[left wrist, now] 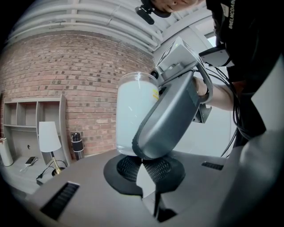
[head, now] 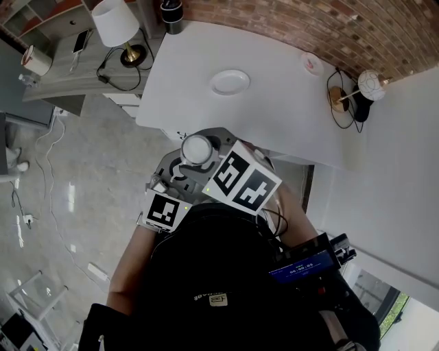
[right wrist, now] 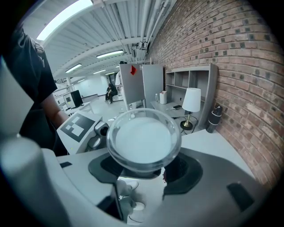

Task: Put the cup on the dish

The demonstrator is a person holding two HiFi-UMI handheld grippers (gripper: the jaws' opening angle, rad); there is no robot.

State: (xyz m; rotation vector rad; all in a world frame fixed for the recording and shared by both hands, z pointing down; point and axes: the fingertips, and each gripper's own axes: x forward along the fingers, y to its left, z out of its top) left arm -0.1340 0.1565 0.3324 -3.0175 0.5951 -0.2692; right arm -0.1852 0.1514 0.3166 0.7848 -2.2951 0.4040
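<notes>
A frosted white cup [head: 197,149] [right wrist: 143,138] is held up in front of the person's body, short of the white table's near edge. My right gripper [head: 197,159] [right wrist: 141,170] is shut on the cup low down, with a black pad on each side. My left gripper [head: 177,171] [left wrist: 145,170] points at the cup [left wrist: 133,116] from just beside it. Its pads are together with nothing between them, and the right gripper's grey jaw crosses in front. The white dish [head: 230,82] lies on the table [head: 288,116], apart from both grippers.
A white-shaded lamp [head: 116,24] and a phone sit on the side shelf at the left. A black bottle [head: 171,15] stands at the table's back corner. A small pinkish dish [head: 312,64] and a round lamp with cables [head: 370,83] are at the right.
</notes>
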